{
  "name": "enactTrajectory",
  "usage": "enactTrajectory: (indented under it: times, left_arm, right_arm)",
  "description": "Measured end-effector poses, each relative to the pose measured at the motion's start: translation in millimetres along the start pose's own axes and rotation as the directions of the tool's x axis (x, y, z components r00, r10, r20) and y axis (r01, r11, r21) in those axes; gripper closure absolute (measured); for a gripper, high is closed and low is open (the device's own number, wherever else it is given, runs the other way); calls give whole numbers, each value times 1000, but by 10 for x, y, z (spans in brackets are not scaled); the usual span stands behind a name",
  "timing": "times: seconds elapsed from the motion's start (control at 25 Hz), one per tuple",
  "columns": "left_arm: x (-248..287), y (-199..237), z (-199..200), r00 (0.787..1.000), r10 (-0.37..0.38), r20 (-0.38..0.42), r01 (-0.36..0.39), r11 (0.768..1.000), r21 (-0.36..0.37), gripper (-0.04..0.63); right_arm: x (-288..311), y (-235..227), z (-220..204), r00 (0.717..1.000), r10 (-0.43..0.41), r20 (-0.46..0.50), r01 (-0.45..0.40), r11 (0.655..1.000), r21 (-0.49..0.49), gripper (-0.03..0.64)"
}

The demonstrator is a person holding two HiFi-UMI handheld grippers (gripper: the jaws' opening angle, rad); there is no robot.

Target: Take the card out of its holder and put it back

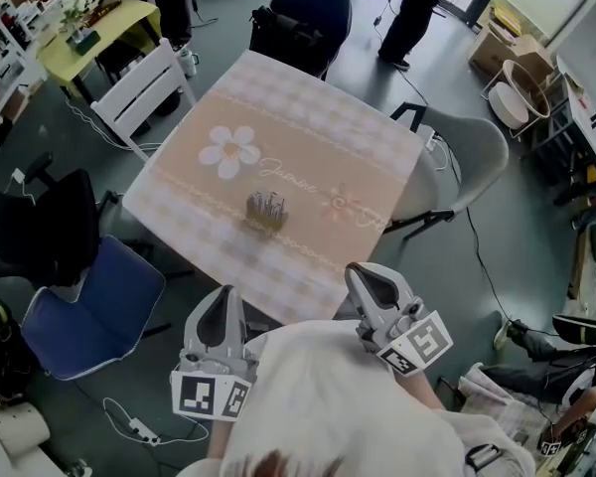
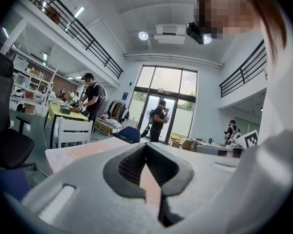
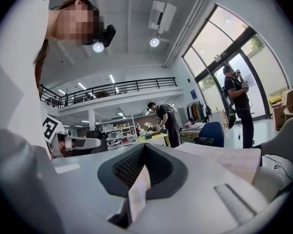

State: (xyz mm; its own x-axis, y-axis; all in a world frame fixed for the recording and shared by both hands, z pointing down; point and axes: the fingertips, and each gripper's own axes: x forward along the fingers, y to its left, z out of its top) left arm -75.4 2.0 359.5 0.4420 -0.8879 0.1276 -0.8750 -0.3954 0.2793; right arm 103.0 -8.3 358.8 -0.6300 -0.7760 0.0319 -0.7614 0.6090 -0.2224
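Card holder [image 1: 266, 212]: small, dark, stands alone near the middle of the table. Thin upright pieces stick out of its top; too small to tell one card from another. Nothing touches it.

Tablecloth [image 1: 308, 137]: peach with paler checked bands. White daisy print [image 1: 229, 151] left of the holder. Cursive print [image 1: 289, 190] runs just right of the daisy, above the holder; it seems to read "Jasmine". Smaller flower motif [image 1: 344, 205] beyond it.

Left gripper [image 2: 146, 144]: jaws closed tip to tip, nothing in them; only the tablecloth shows through the gap below the pads. Held at the near table edge, well apart from the holder.

Right gripper [image 3: 144, 145]: jaws likewise closed and empty, over the near edge of the table.

Marker cubes: black-and-white square codes on the left cube [image 1: 211, 397] and the right cube [image 1: 417, 344]; no readable text.

Around: white slatted chair [image 1: 139, 92], blue chair [image 1: 89, 311], grey chair [image 1: 467, 157], yellow table [image 1: 89, 38].
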Motion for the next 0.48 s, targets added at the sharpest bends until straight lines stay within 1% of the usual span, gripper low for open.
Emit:
enactTrajectory:
  times: [0.32,0.48]
  left_arm:
    - [-107,0,20,1000,-3,17,2,1000,19,595]
    - [-217,93,30,1000,27,8,-28,999,42,595]
  right_arm:
    - [-58,43,-6,1000,-6,3,7,1000,-13,618]
    - [-86,54,19,1000,-7,-2,7,1000,-13,618]
